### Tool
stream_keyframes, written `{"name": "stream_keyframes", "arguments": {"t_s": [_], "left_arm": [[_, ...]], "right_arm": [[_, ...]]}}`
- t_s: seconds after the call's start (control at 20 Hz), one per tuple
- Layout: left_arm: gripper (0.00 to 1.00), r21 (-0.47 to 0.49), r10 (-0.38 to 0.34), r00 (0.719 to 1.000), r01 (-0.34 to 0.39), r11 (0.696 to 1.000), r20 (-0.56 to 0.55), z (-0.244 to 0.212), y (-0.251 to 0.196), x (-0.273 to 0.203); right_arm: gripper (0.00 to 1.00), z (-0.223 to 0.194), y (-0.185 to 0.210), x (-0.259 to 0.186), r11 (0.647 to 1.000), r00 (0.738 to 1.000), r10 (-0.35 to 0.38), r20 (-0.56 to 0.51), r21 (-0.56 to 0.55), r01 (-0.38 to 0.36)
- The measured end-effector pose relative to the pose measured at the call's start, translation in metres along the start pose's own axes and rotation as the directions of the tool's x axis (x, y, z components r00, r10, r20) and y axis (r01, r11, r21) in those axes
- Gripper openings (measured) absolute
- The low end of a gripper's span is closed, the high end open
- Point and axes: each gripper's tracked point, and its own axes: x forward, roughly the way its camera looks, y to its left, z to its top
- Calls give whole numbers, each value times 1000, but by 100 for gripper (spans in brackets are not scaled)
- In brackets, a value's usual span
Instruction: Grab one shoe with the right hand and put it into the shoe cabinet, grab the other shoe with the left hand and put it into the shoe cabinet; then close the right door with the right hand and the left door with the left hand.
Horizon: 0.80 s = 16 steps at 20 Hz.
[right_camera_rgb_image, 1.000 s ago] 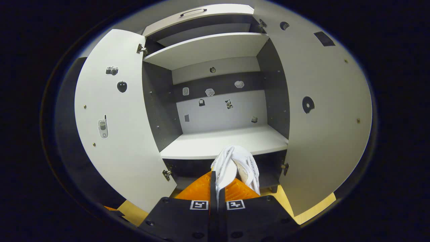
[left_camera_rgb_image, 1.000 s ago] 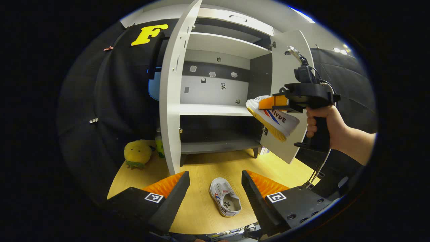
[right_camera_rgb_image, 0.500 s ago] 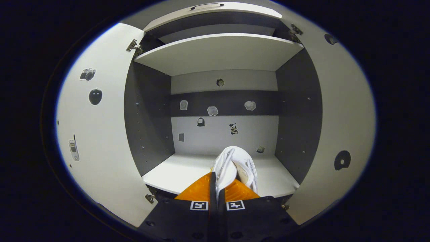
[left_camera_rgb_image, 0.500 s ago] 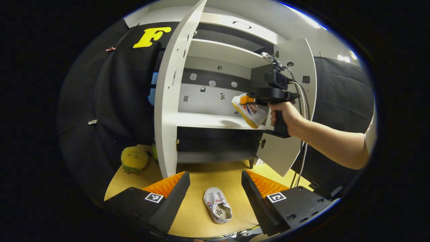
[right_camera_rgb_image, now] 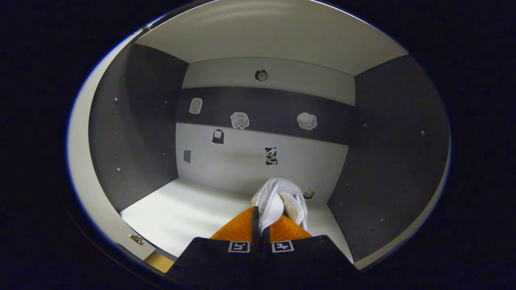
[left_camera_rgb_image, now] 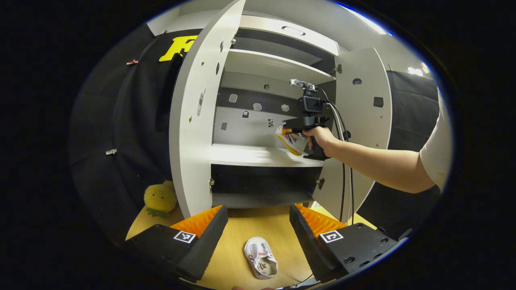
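Yellow plush toy [left_camera_rgb_image: 160, 198] on wooden floor [left_camera_rgb_image: 238, 257]; stickers [right_camera_rgb_image: 240, 120] on back panel.

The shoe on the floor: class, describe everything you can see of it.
The white canvas low-top shoe lies apart from everything, on the light wooden floor before the open cabinet, seen between the open jaws of the left gripper. Red and blue stripes mark its side, and dark print marks the insole. Its opening faces up. Nothing touches it but the floor.
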Motion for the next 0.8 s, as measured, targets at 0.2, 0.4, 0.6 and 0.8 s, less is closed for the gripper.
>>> {"name": "stream_keyframes", "arguments": {"t_s": [0.2,0.4,0.6,0.8], "left_arm": [[96,-26,29,1000,-29,999,0,2,3,9],[96,-16,67,998,-67,998,-5,2,9,11],[95,-36,87,996,-86,996,16,6,12,7],[96,-62,99,995,-97,993,30,9,16,3]], "right_arm": [[5,-33,0,30,1000,995,11,-98,-6,-12],[5,-53,10,43,998,985,36,-167,50,-28],[5,-61,18,42,997,976,48,-214,75,-32],[11,-57,15,32,997,972,17,-234,78,1]]}}
